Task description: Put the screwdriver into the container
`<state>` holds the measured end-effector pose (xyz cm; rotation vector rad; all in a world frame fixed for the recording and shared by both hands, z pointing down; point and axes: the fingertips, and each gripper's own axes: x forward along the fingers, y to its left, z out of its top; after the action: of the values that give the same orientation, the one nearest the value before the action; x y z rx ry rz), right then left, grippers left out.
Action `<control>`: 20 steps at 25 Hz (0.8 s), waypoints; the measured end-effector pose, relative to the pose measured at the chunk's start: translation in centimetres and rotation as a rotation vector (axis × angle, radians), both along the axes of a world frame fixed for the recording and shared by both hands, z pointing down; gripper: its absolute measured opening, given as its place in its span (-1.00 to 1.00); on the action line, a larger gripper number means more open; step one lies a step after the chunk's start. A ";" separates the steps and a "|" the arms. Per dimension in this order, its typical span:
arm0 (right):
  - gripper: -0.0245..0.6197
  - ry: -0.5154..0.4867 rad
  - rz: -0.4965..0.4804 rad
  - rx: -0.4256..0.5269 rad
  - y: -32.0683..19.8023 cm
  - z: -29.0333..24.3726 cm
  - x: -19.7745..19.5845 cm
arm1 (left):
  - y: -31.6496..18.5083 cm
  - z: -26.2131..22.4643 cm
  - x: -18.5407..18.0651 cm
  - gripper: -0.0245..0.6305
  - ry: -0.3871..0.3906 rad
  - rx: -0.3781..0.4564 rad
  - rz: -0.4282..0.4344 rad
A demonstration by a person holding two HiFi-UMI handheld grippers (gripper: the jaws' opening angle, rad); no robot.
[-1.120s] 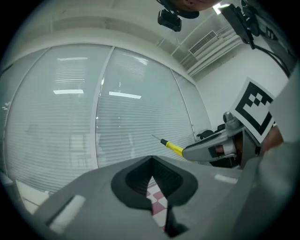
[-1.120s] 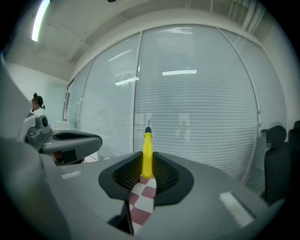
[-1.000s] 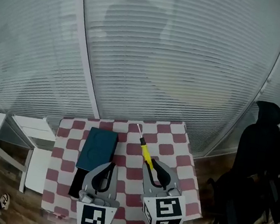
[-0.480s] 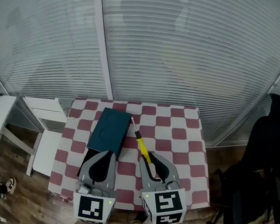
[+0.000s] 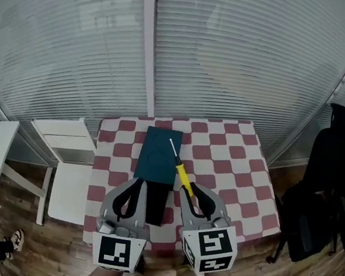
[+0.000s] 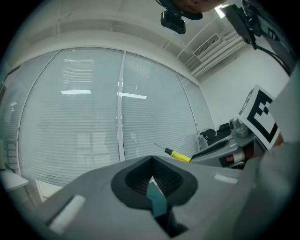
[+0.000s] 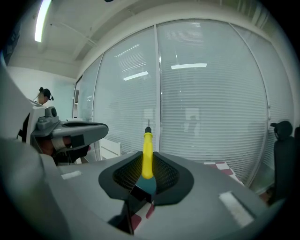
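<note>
A yellow-handled screwdriver (image 5: 183,176) with a thin metal shaft sticks forward out of my right gripper (image 5: 191,188), which is shut on its handle. The shaft's tip hangs over the right part of a dark teal container (image 5: 158,154) that lies on the checkered table (image 5: 231,167). A black flat part (image 5: 156,203) lies at the container's near end. My left gripper (image 5: 135,183) hovers over that black part, shut with nothing in it. In the right gripper view the screwdriver (image 7: 147,157) stands up between the jaws. In the left gripper view the screwdriver (image 6: 177,155) shows at the right.
White chairs (image 5: 64,145) stand left of the table on the wooden floor. A black office chair (image 5: 330,186) stands at the right. Window blinds (image 5: 234,54) close off the far side. A person's foot (image 5: 17,237) shows at the bottom left.
Both grippers have moved level toward the container. The screwdriver's tip, earlier right of the container, now hangs over it. The left gripper has come over the black part.
</note>
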<state>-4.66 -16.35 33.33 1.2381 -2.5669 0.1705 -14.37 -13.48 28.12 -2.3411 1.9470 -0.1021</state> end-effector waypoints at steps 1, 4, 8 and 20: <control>-0.64 0.006 0.015 0.003 0.6 0.0 -0.7 | 0.4 0.0 -0.9 -0.92 0.005 0.003 0.013; -0.64 0.019 0.065 0.020 2.0 -0.1 -2.2 | 1.1 -0.1 -3.0 -0.93 0.014 0.014 0.061; -0.64 0.033 0.130 0.036 3.6 -0.5 -3.4 | 2.2 -0.5 -4.2 -0.92 0.026 0.037 0.134; -0.64 0.086 0.199 -0.010 6.8 0.8 -3.4 | 2.5 -0.1 -3.9 -0.92 0.056 0.008 0.232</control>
<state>-8.05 -9.56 34.12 1.4630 -2.3663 0.1668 -18.32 -10.98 28.02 -2.5694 1.6784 -0.0124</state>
